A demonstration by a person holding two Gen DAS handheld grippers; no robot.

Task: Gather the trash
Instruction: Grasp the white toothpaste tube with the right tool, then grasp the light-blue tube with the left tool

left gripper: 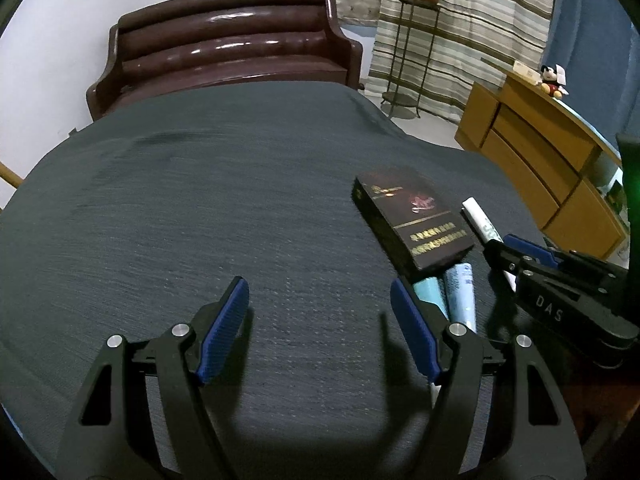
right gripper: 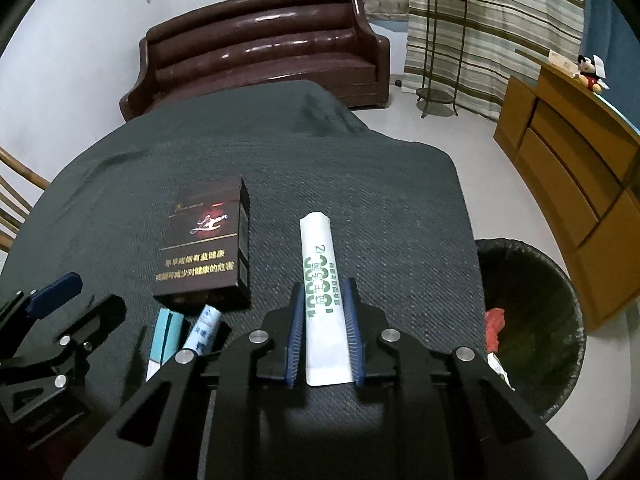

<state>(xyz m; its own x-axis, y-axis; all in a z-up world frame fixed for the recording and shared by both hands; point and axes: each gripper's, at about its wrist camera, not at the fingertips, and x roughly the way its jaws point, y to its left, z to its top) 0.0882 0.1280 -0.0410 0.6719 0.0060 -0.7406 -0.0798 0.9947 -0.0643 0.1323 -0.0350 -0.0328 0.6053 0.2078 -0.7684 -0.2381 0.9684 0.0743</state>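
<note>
Clamped on the white sachet, the right gripper has both blue pads pressed against the packet's long edges, near its lower half, with the printed top end sticking out forward past the fingertips. Its jaws stand close together, only the packet between them. To do this step well, lift straight up off the dark tablecloth before swinging, keep the squeeze steady so the thin packet does not slide or buckle, then carry it right to the black-lined bin that stands on the floor just beside the table, and release only when it is over the opening.

Left of the grip, a dark cigarette box lies on the cloth, with a teal packet and a pale blue sachet near its front edge. These look like the next pieces to collect. Farther left, the left gripper hangs over bare cloth, its jaws well apart and holding nothing.
</note>
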